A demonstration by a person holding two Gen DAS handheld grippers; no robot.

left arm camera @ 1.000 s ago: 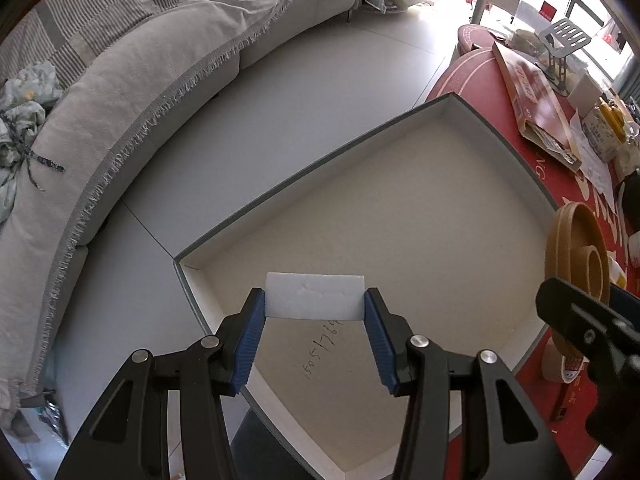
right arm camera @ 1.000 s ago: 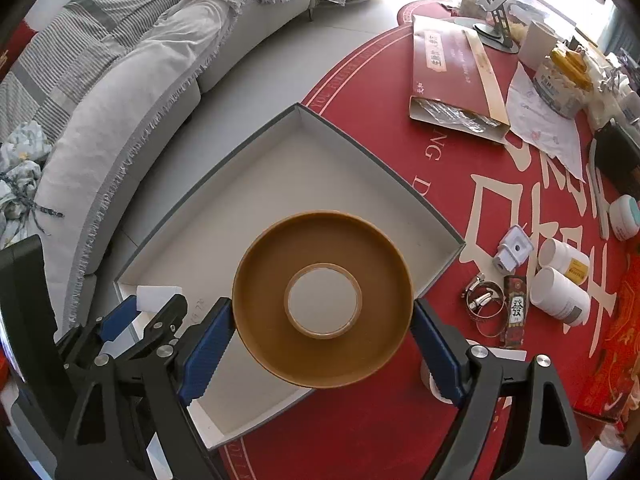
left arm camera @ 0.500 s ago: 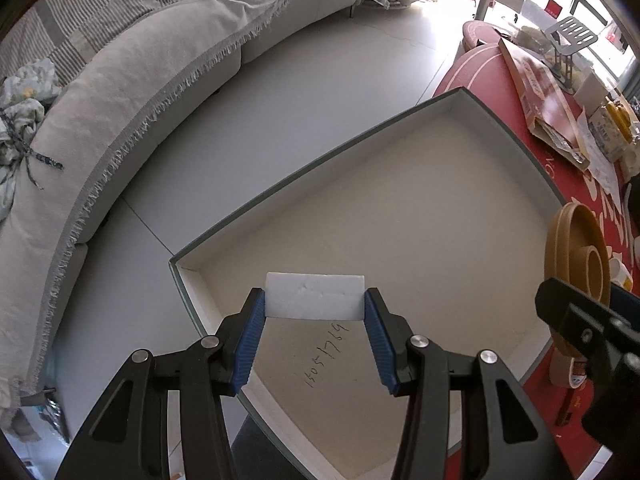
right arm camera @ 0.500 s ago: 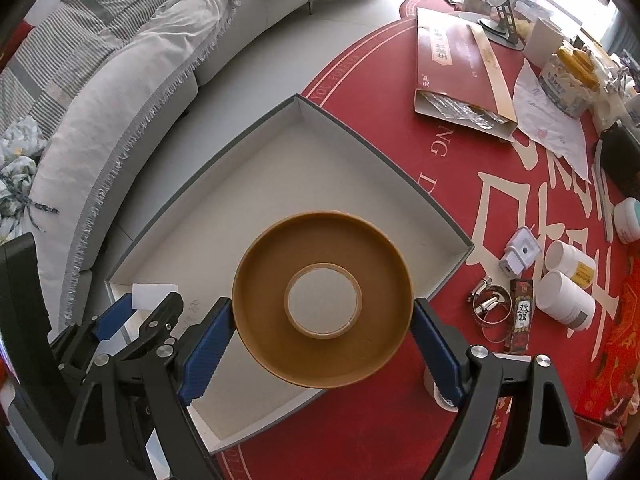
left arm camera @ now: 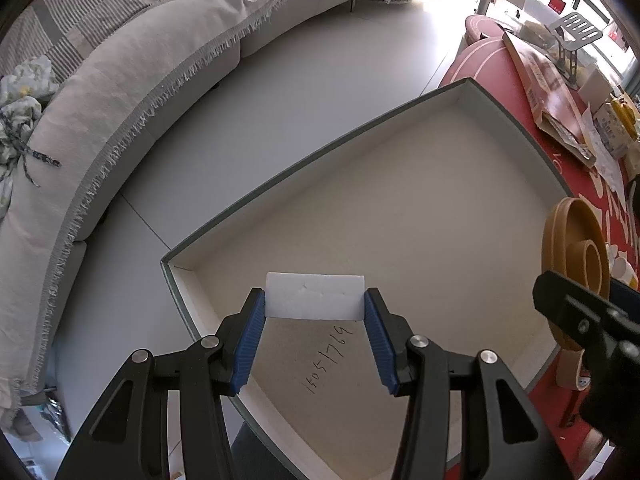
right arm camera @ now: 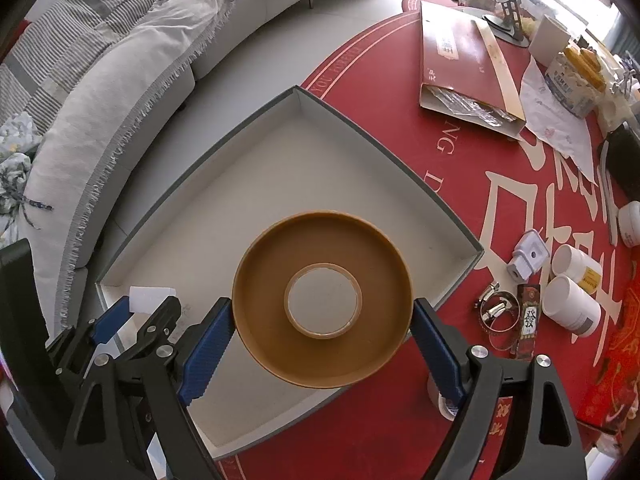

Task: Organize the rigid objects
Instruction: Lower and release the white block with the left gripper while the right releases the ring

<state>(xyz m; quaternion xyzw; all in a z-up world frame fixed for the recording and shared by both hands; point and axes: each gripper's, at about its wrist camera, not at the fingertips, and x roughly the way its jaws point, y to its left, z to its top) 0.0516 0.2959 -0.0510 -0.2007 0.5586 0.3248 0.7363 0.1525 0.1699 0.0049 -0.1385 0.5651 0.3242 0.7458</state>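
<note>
**Both grippers loaded above the box**

The left gripper (left arm camera: 315, 308) clamps a white block (left arm camera: 315, 296) above the box's (left arm camera: 280, 176) near-left corner. The right gripper (right arm camera: 322, 326) grips a brown tape roll (right arm camera: 322, 298) over its right corner.

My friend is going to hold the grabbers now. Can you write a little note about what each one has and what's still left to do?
Left gripper: jaws shut on the white block, held above the near corner of the open box.
Right gripper: jaws shut on the brown tape roll, held above the box's right side.
Done: both things are picked up. Nothing lies in the box yet.
Left: set both down in the box. Then probably the loose things on the red tablecloth: white jars, metal clamps, a grey plug.
</note>
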